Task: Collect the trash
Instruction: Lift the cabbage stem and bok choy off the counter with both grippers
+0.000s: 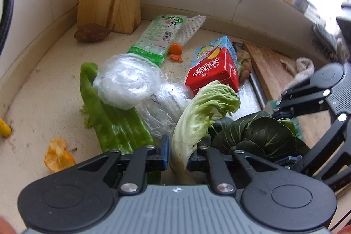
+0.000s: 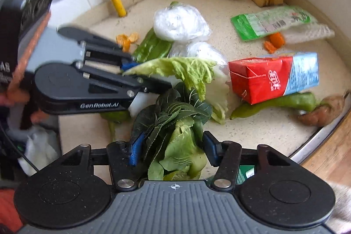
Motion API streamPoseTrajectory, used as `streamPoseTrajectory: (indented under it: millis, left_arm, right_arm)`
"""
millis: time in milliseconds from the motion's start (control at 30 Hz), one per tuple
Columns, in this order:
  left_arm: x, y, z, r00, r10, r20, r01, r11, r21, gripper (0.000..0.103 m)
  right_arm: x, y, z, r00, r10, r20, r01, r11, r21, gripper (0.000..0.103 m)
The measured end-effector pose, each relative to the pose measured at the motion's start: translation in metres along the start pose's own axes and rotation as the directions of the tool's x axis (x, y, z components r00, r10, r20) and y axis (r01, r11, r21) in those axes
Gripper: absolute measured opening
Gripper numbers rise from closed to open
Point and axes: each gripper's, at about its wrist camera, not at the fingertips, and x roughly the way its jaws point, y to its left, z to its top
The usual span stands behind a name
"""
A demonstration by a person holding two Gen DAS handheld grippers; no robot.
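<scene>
Two grippers worked side by side over the beige countertop (image 1: 39, 84), each already loaded with greens. The left gripper (image 1: 178, 156) had its jaws closed on the white stalk of a napa cabbage leaf (image 1: 197, 115), lifting it in front of the red drink carton (image 1: 214, 68), presumably so it could be carried off as waste. The right gripper (image 2: 170, 148) pinched a bok choy head (image 2: 175, 124) by its base, just nearer than the carton. Left of that carton lay two balls of crumpled plastic wrap (image 1: 126, 80) and a green pepper (image 1: 111, 124); behind it, an empty green wrapper (image 1: 156, 36) and carrot ends (image 1: 175, 52) waited uncollected.
</scene>
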Motion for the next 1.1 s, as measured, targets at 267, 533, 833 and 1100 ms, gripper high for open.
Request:
streamPoseTrajectory:
  millis: [267,533,833,1100]
  left_arm:
    - [-0.023,0.002,0.002,0.998,-0.003,0.061,0.008,0.997,-0.077,0.009]
    - [-0.044,-0.017,-0.003,0.996,0.005,0.094,0.004,0.995,-0.104,0.009]
    - [-0.069,-0.039,-0.015,0.99,0.035,0.136,-0.017,0.992,-0.127,0.009]
    - [-0.081,-0.049,-0.027,0.985,0.092,0.146,-0.069,0.986,-0.153,0.008]
  right_arm:
    - [-0.022,-0.036,-0.023,0.978,0.106,0.18,-0.149,0.958,0.245,0.059]
    - [-0.049,-0.049,-0.042,0.946,0.146,0.291,-0.235,0.924,0.301,0.058]
    - [-0.063,-0.045,-0.056,0.92,0.188,0.343,-0.292,0.913,0.283,0.058]
    - [-0.075,-0.041,-0.071,0.91,0.2,0.363,-0.303,0.919,0.252,0.058]
